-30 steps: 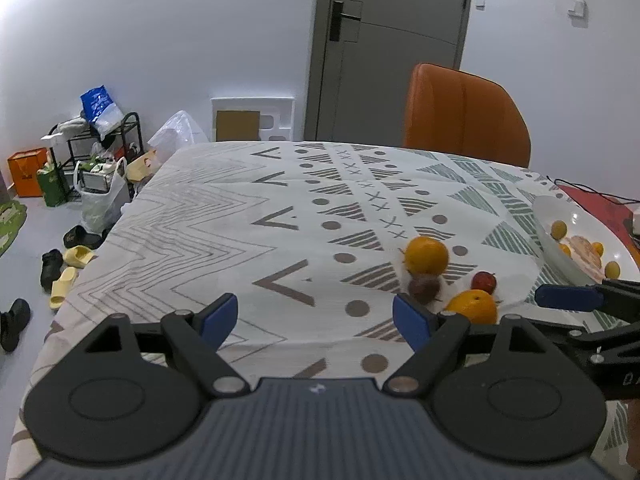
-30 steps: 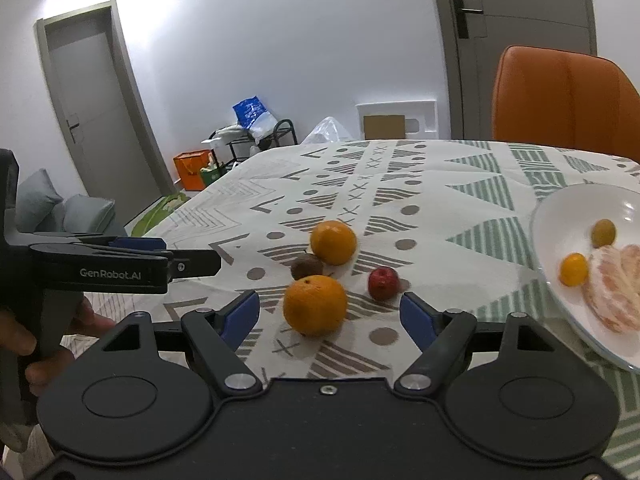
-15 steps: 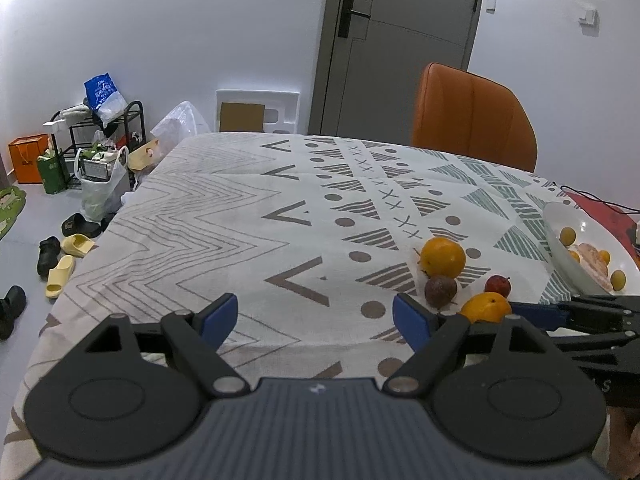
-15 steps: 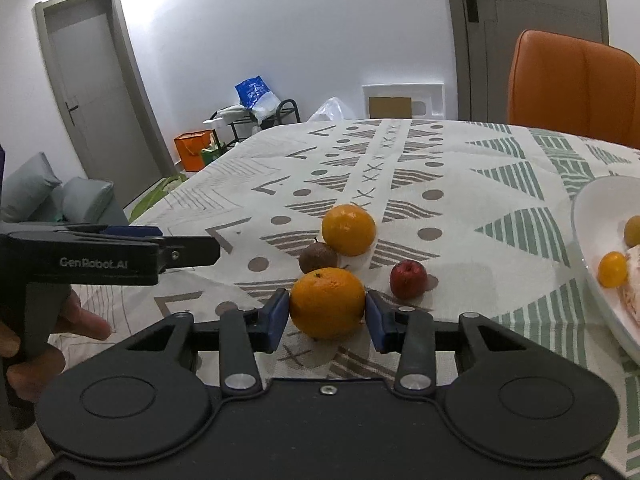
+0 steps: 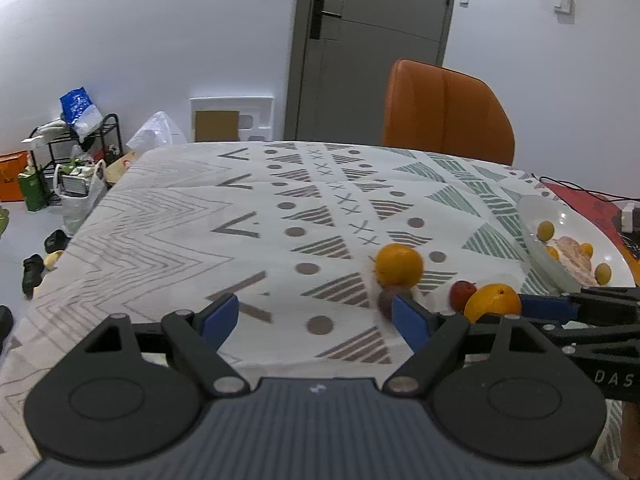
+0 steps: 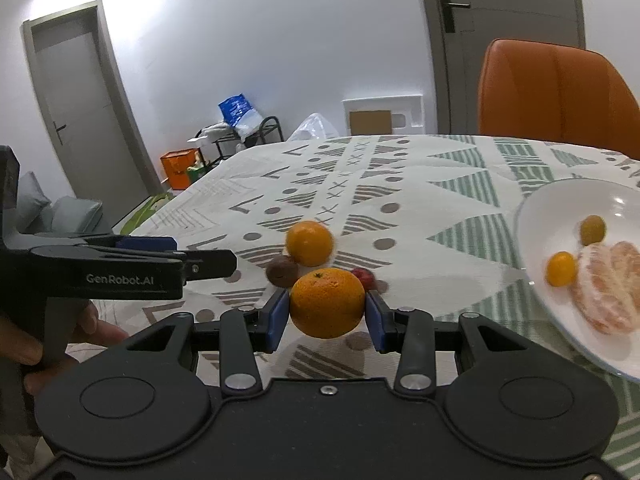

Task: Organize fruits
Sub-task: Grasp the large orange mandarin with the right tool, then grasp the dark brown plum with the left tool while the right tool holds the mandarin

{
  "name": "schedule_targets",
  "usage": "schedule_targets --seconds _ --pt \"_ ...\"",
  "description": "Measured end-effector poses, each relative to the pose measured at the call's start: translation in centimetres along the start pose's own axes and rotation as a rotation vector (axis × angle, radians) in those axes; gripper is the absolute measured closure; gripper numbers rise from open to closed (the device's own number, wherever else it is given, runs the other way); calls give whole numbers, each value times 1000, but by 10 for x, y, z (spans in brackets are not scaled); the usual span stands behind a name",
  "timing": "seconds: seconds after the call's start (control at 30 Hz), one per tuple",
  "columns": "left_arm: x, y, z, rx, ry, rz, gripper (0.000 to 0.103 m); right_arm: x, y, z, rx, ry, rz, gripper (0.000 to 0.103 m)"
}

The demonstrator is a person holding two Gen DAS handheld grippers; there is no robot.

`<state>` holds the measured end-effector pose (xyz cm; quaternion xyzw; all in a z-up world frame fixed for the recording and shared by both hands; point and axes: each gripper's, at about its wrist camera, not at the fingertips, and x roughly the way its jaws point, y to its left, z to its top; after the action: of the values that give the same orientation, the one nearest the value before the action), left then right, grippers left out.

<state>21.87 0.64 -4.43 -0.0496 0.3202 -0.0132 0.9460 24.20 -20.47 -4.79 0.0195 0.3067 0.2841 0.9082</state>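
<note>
An orange [image 6: 327, 303] is pinched between the blue pads of the right gripper [image 6: 326, 312] and appears to be raised slightly above the patterned tablecloth [image 6: 400, 184], though contact with the cloth cannot be ruled out. Just behind it, a second orange [image 6: 310, 242], a dark brown fruit [image 6: 282, 271] and a small red fruit [image 6: 365, 277] are left on the cloth in a close cluster. A white plate [image 6: 560, 200], already loaded with peeled citrus segments and small yellow fruits, is seen to the right.

The step in hand is judged to be the carrying of the held orange to the plate. It would be done well if the orange were lifted clear of the cluster before being swung right, kept level, and lowered onto a bare part of the plate rather than onto the soft segments; a round fruit is likely to roll if released high.

The right jaws are closed on the orange at its widest part. The left gripper [image 5: 316, 318] is held with its jaws spread wide, nothing between them, hovering beside the cluster.
</note>
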Motion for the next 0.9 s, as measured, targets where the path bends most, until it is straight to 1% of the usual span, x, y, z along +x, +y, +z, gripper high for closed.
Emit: schedule_targets --seconds 0.17,0.4,0.47,0.53,0.57,0.63,0.77,0.9 --pt "5 -10 0 16 1 -22 23 -11 -10 -1 16 -18 -21 64" --pt "11 -24 1 36 6 -37 32 -25 -20 -2 31 -43 -40 64" --pt "14 -28 1 47 9 -37 38 -30 -23 -2 36 -50 -47 64" --pt "17 -31 1 51 19 -40 48 -35 -27 -2 42 -58 -56 64" --pt "19 -32 1 51 24 -40 49 -38 -29 -2 44 -63 -63 64" --pt "22 -35 2 56 29 -45 56 -44 -34 -2 49 -71 -75 64" --pt "29 -44 2 91 22 -34 59 -54 -43 -2 62 -86 -105 64" --pt "38 -46 2 79 49 -40 75 -61 -52 -4 77 -93 -132 64"
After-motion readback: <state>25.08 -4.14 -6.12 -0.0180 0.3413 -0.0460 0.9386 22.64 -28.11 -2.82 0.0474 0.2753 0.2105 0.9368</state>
